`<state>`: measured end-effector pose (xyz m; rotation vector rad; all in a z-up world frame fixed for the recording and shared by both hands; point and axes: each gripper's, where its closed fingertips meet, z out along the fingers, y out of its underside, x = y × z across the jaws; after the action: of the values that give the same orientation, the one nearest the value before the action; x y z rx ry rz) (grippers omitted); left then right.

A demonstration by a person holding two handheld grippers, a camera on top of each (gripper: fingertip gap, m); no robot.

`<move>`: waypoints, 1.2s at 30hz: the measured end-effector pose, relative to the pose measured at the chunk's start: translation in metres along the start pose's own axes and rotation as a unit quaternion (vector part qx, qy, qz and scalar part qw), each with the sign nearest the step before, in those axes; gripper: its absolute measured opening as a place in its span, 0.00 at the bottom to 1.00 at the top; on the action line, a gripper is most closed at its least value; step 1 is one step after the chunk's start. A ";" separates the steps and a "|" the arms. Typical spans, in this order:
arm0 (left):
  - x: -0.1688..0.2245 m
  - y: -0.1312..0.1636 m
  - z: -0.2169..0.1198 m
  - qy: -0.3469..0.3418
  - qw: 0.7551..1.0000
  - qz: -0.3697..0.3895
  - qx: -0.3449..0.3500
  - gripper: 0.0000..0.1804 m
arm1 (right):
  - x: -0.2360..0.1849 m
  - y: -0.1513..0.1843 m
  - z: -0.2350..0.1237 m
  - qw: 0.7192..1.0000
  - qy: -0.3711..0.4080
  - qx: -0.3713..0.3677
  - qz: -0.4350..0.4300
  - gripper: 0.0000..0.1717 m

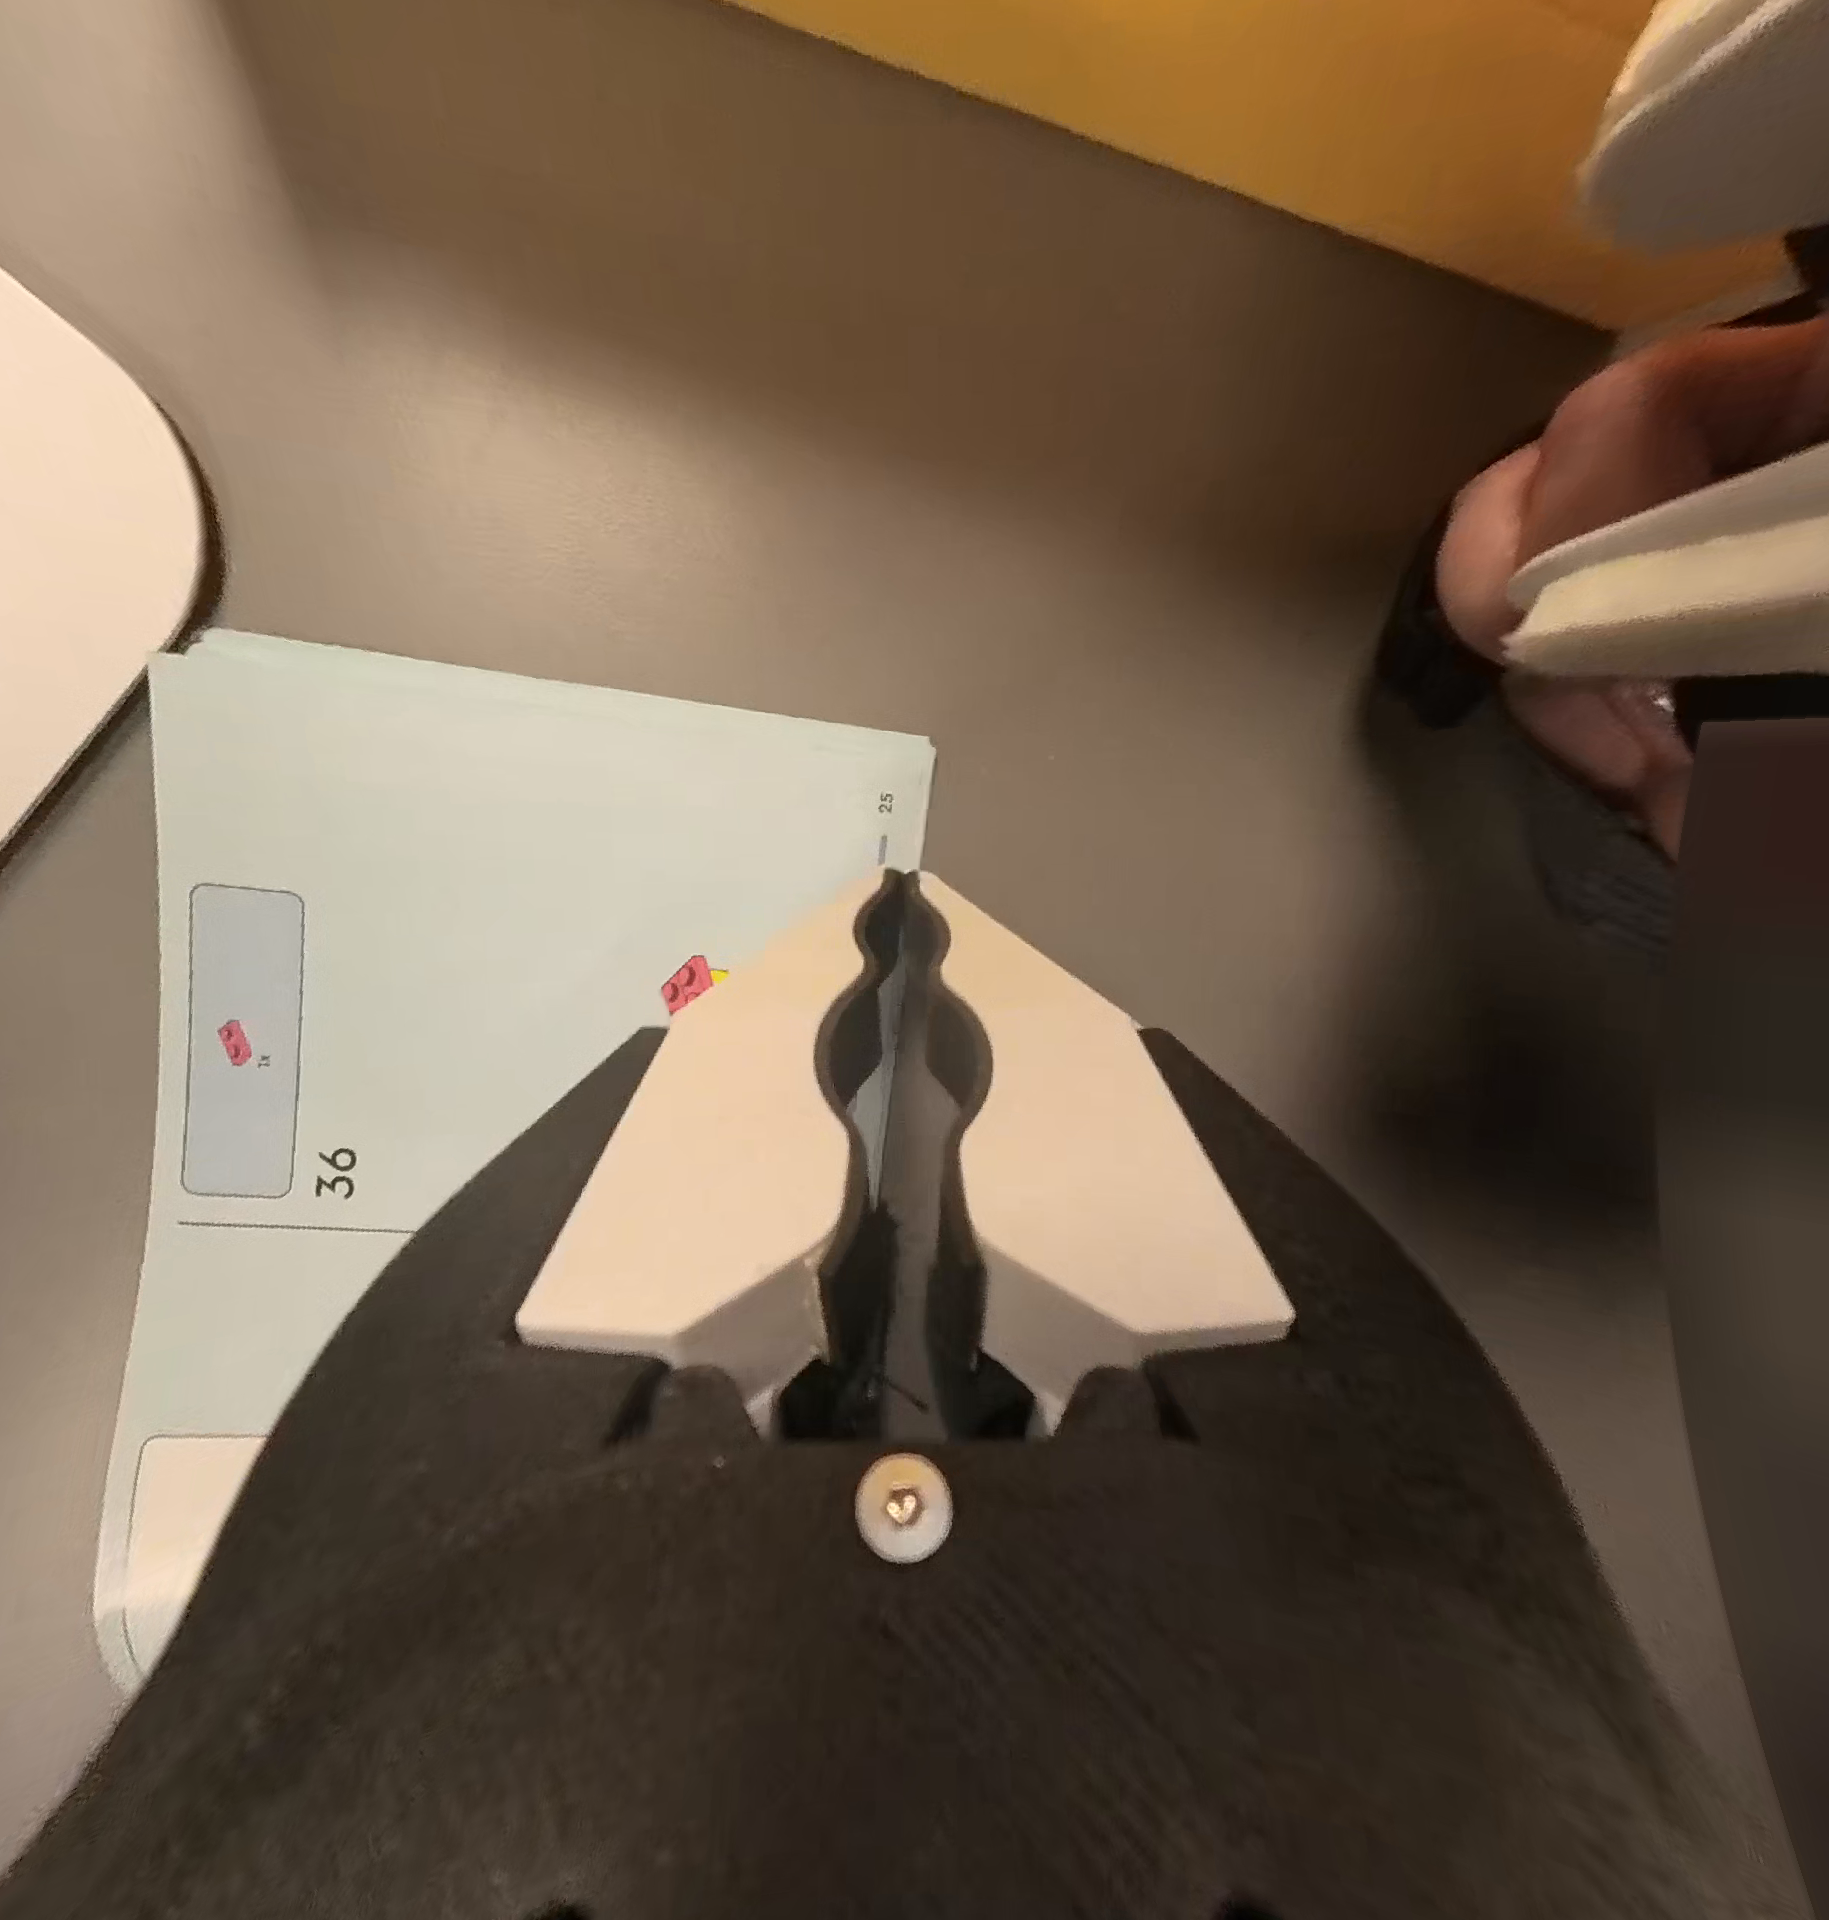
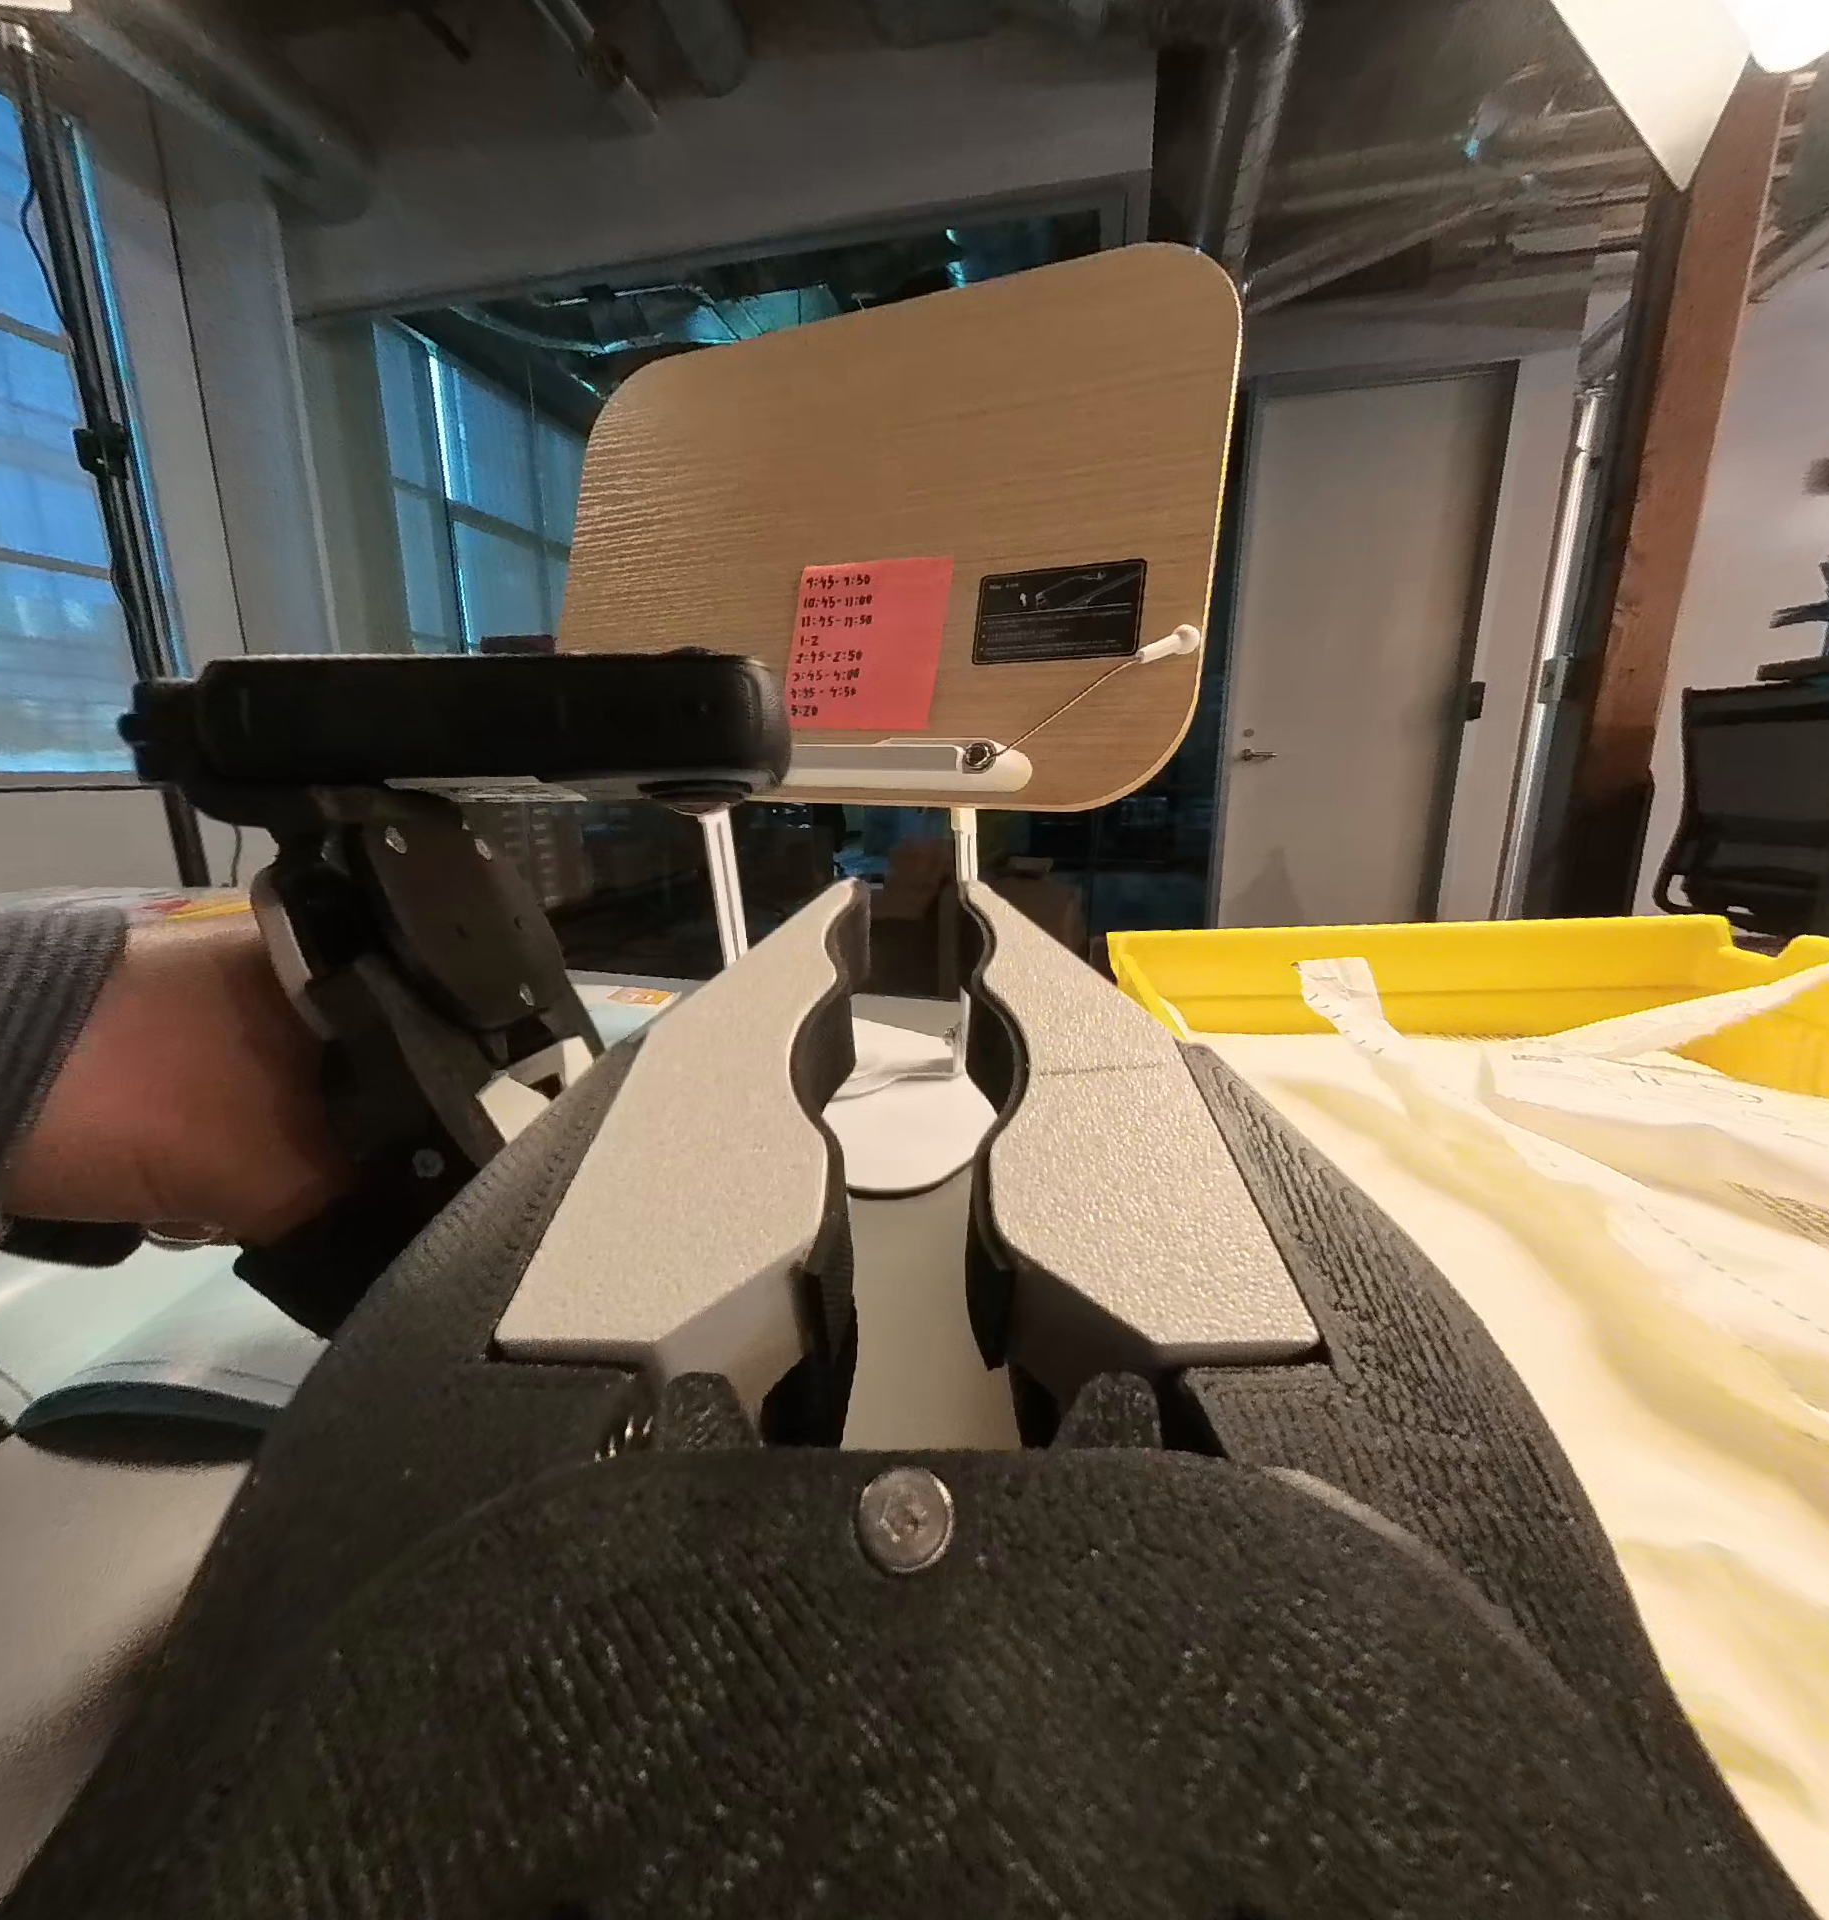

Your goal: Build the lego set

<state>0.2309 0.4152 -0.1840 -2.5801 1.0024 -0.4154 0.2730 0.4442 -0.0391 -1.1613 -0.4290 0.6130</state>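
The open instruction booklet point(image 1: 494, 831) lies on the grey table point(image 1: 681, 416). In the left wrist view my left gripper point(image 1: 902, 883) is at the booklet's right edge. Its pads are pressed together on a thin page point(image 1: 889, 1039) that stands edge-on between them. My right gripper point(image 2: 915, 904) is open with nothing between its fingers and points level over the table. The right wrist view shows the left gripper's black body point(image 2: 453, 727) in a hand point(image 2: 183, 1081) at the left; its fingers are hidden there. The booklet point(image 2: 110, 1371) lies below it. No loose brick shows.
A yellow tray point(image 2: 1409, 966) stands at the right, with a crumpled white bag point(image 2: 1512, 1195) in front of it. A wooden board point(image 2: 910, 499) on a white stand, bearing a pink note, rises ahead. The right gripper and its hand point(image 1: 1637, 582) are at the left view's right edge. The tips of one gripper are about 15 cm away from the tips of the other.
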 end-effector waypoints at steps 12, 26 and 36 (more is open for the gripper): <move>-0.018 0.005 -0.012 -0.076 0.997 0.011 0.010 0.14 | -0.002 0.005 0.002 1.000 -0.006 -0.014 -0.001 0.07; -0.013 0.037 -0.021 -0.143 0.980 0.124 -0.060 0.10 | -0.002 0.015 0.005 0.999 0.004 -0.046 -0.026 0.06; -0.023 0.052 -0.033 -0.182 0.972 0.135 -0.062 0.00 | -0.021 0.021 0.007 0.992 -0.021 -0.068 -0.100 0.08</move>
<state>0.1714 0.3883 -0.1793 -2.4473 1.2458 0.1926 0.2481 0.4414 -0.0567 -1.2195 -0.6235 0.4400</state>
